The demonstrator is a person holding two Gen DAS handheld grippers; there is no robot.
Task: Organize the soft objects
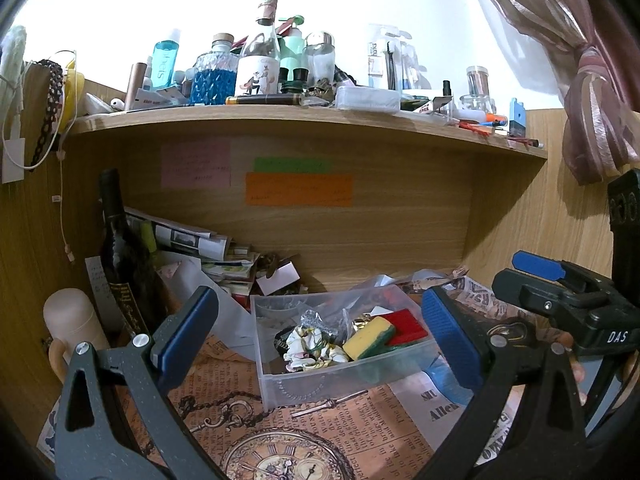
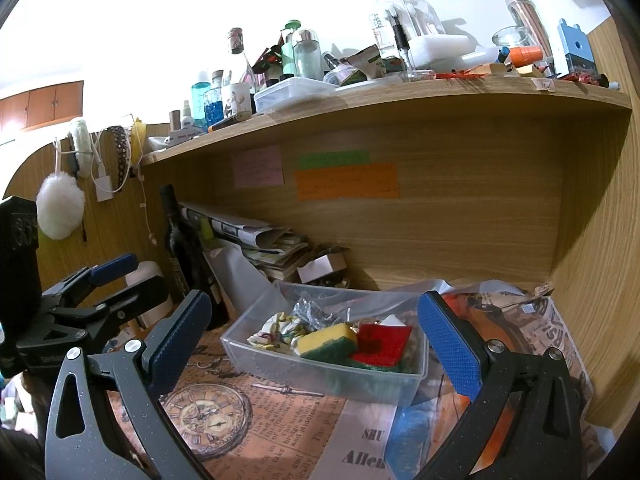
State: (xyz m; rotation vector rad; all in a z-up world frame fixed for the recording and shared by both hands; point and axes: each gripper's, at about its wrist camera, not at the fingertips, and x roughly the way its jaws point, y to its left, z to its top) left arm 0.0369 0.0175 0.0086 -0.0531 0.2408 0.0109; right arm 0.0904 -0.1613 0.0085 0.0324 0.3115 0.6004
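A clear bin point(image 1: 340, 376) at frame centre holds a yellow sponge point(image 1: 368, 338), red sponge point(image 1: 406, 326) and crumpled cloth point(image 1: 310, 348). Both the left gripper point(image 1: 320, 340) and right gripper point(image 2: 316, 340) are spread wide, empty. "DAS" is read lower right, "Allen" on the paper point(image 2: 360, 456).

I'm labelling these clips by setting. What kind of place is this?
Probably a bedroom or dorm desk nook: a wooden shelf crowded with toiletry bottles, sticky notes on the back panel, a curtain beside it.
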